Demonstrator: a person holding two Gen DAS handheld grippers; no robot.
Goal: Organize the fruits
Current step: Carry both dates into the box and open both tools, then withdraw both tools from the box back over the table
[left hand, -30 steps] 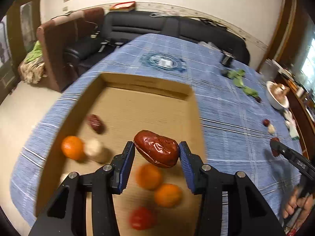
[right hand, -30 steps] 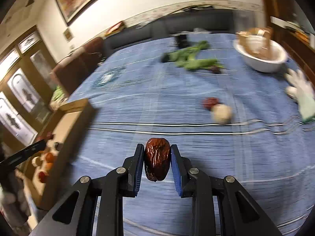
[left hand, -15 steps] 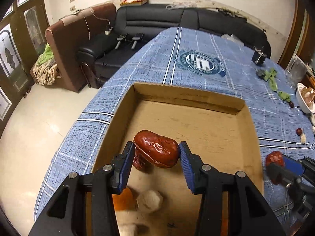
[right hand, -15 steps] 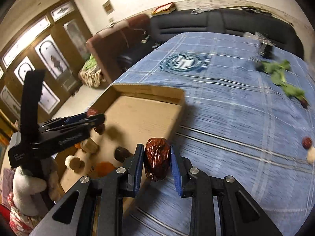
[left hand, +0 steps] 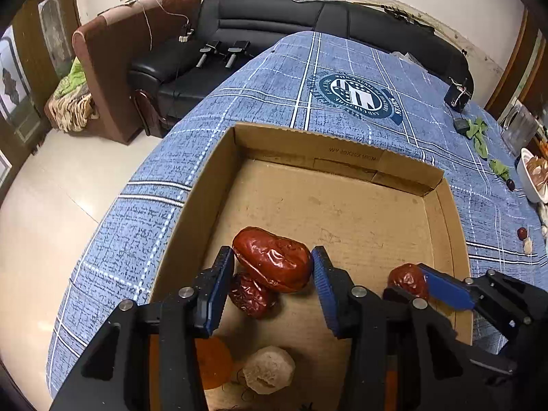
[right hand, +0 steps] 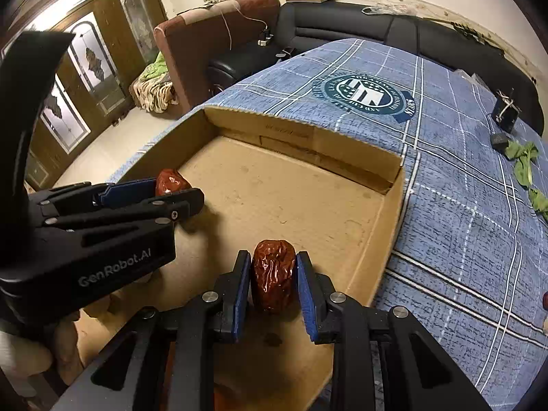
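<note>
An open cardboard box (left hand: 342, 157) (right hand: 308, 137) lies on the blue checked tablecloth. My left gripper (left hand: 272, 270) is shut on a red date (left hand: 272, 258) and holds it low inside the box, above another date (left hand: 250, 294) on the box floor. An orange (left hand: 212, 363) and a pale round fruit (left hand: 269, 370) lie under it. My right gripper (right hand: 272, 281) is shut on a second red date (right hand: 273, 274) inside the box near its right wall. It shows at the right of the left wrist view (left hand: 409, 279). The left gripper shows at the left of the right wrist view (right hand: 171, 185).
A red date (left hand: 521, 233) and a pale fruit (left hand: 528, 246) lie on the cloth at the right. A white bowl (left hand: 529, 178), green leaves (right hand: 524, 164) and a small black device (right hand: 505, 113) are further back. A black sofa (left hand: 308, 20) stands behind the table.
Both grippers have moved with their dates over and into the box. The right one crossed the box's right wall. The left one has sunk closer to the date on the floor.
</note>
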